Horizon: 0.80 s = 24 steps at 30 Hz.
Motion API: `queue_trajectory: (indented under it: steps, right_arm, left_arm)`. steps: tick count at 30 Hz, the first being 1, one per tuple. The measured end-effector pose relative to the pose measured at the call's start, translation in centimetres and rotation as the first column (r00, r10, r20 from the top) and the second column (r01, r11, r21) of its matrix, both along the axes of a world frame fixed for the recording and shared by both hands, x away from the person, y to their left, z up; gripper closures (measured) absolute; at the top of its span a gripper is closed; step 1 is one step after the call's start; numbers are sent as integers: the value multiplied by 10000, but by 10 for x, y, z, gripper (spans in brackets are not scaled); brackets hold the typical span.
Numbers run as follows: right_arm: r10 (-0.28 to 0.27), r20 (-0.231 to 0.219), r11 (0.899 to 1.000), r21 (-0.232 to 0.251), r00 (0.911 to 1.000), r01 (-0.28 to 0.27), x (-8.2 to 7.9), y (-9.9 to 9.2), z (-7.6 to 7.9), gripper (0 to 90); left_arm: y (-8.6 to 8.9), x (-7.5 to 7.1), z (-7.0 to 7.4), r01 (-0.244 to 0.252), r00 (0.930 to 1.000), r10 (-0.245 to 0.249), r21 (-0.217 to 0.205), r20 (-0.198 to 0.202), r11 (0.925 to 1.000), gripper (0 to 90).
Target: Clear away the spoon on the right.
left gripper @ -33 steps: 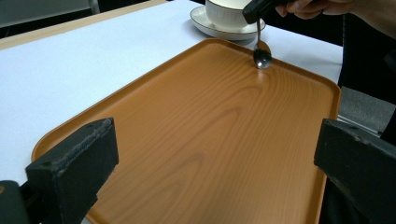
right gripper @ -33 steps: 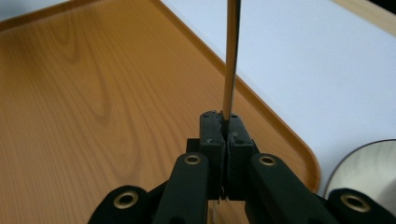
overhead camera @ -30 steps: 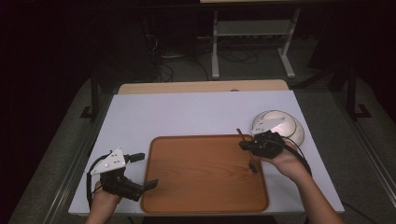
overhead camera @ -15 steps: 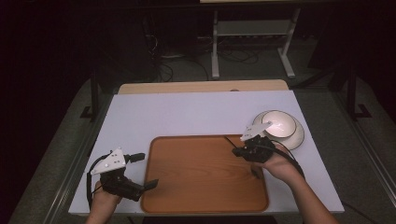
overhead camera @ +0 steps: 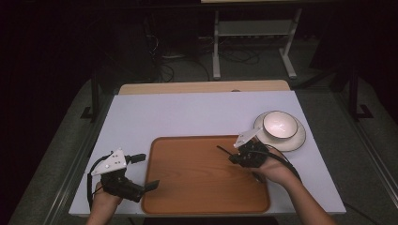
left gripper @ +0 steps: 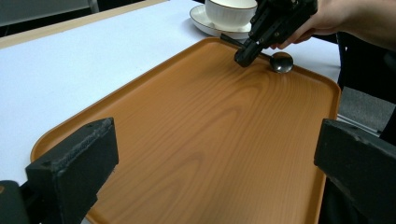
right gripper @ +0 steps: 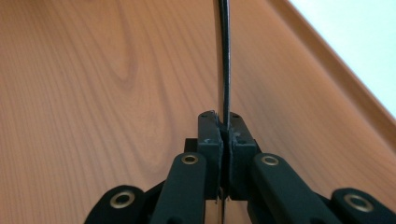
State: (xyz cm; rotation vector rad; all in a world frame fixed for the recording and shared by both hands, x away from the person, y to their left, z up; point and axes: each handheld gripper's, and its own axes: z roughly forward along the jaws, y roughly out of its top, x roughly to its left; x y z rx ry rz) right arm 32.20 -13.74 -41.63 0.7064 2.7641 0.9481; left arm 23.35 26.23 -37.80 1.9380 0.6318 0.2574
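A wooden tray lies at the table's front middle. Over its right part my right gripper is shut on a dark spoon. The spoon's bowl rests on the tray near the right rim, and its thin handle runs out between the closed jaws. A white bowl on a saucer stands just beyond the tray's far right corner. My left gripper sits at the tray's front left corner. It is open and faces across the tray with nothing between its jaws.
The white tabletop stretches beyond and to the left of the tray. A bare wooden strip runs along the table's far edge. On the dark floor behind it are cables and a white metal stand.
My right gripper has carried the spoon left and down, from beside the bowl to low over the tray. The left gripper has stayed put.
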Motion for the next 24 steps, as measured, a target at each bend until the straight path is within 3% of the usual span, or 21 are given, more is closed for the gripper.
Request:
queue_trajectory:
  steps: [7, 17, 24]
  right_arm:
    - [278, -153, 9988, -394, 9995, -284, 0, 4, -6, 844]
    - [353, -282, 9983, -452, 9990, -366, 2, 0, -10, 799]
    - [414, -319, 9987, -291, 9986, -423, 0, 2, -10, 638]
  left_arm:
    - [0, 0, 0, -17, 10000, 17, -3, 15, 10000, 0]
    - [1, 2, 0, -203, 9998, 203, -66, 10, 9998, 0]
    - [1, 1, -1, -141, 9999, 141, 36, -8, 9999, 0]
